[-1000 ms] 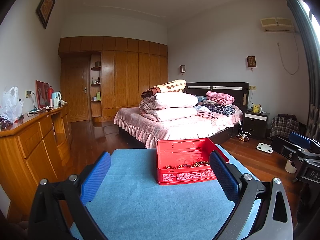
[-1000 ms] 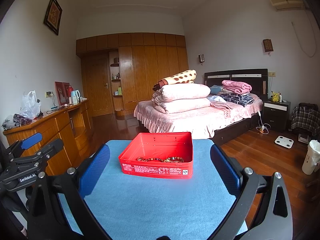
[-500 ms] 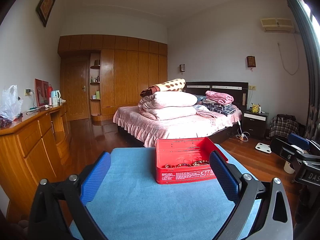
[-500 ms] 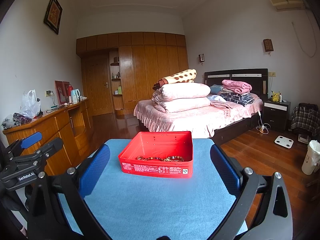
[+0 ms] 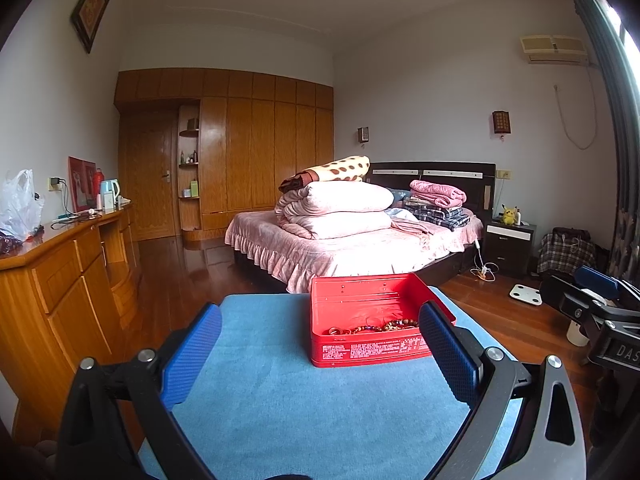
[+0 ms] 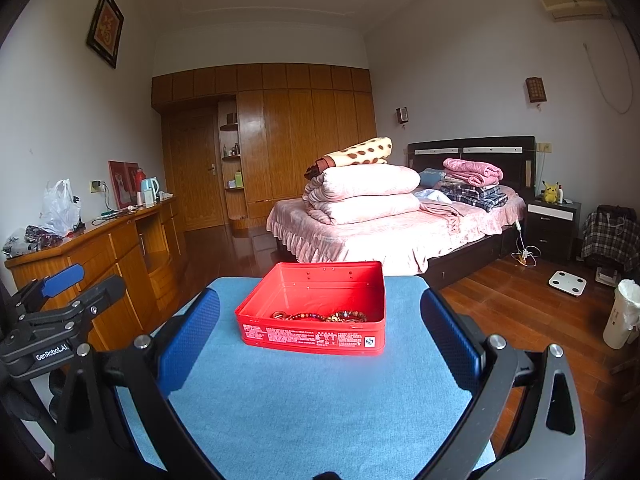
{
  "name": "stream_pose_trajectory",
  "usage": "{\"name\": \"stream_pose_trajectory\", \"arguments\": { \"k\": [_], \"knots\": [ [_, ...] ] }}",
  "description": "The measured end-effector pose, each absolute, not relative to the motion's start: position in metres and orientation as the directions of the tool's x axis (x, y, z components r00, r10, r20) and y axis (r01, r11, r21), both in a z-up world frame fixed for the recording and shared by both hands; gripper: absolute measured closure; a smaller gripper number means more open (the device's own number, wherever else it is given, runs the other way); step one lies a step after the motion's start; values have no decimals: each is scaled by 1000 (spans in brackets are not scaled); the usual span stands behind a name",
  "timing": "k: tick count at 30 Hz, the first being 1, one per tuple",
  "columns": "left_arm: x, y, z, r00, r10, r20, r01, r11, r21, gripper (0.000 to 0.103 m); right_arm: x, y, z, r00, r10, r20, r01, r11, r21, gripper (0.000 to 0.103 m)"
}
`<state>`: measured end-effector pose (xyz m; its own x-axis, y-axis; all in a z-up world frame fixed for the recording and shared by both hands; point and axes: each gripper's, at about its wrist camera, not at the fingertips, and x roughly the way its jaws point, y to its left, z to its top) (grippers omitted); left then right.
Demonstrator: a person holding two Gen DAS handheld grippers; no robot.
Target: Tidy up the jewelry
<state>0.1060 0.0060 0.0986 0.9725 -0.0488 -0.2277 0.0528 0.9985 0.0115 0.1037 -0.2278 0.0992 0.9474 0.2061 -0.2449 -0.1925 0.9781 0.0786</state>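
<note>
Reading "GenRobot.AI": label on left gripper (image 6: 52,312), fingers apart.

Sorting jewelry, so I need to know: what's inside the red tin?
Beaded bracelets lie along the front inside wall of the red tin. That wall hides the floor just behind it.
</note>
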Motion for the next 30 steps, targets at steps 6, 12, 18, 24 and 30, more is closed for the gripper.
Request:
{"name": "stream_pose_trajectory", "arguments": {
  "k": [6, 12, 18, 24, 30],
  "knots": [
    [107, 5, 99, 972, -47, -231, 52, 998, 17, 6, 104, -228, 99, 947, 206, -246, -192, 978, 78, 5],
    [106, 5, 98, 971, -53, -234, 56, 998, 5, 6, 105, -231, 97, 947, 202, -249, -188, 979, 80, 5],
    [107, 6, 98, 970, -52, -239, 55, 998, 7, 6, 106, -234, 94, 947, 202, -251, -187, 979, 81, 5],
    [109, 5, 99, 969, -49, -243, 52, 999, 6, 6, 106, -234, 95, 947, 202, -250, -187, 979, 81, 5],
    [110, 6, 100, 968, -50, -247, 53, 999, 6, 6, 106, -234, 95, 947, 202, -251, -188, 979, 81, 5]
  ]
}}
